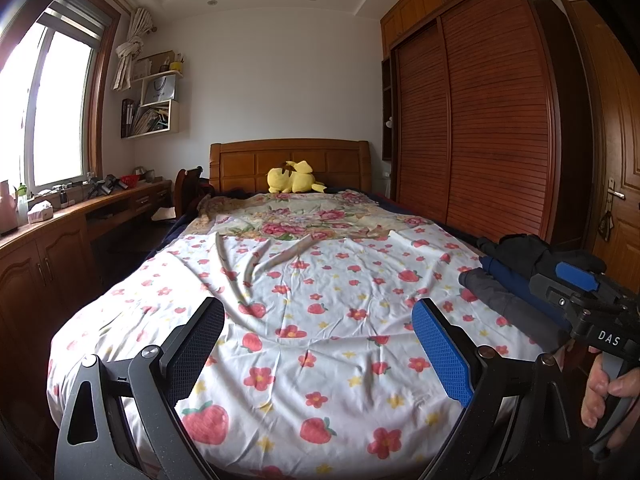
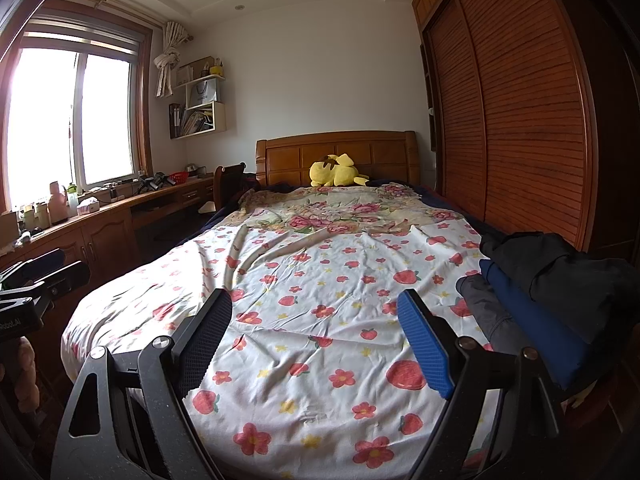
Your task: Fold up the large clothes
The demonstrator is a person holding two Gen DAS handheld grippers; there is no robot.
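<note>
White capital letters reading "DAS" stand on the black body of the right tool [image 1: 576,280], seen at the edge of the left wrist view. In the right wrist view, the left tool [image 2: 44,276] carries small pale lettering, partly cut off, that appears to end in "AI". A white paper bag [image 2: 203,94] on the wall shelf bears a grey word, seemingly "HONOR".
</note>
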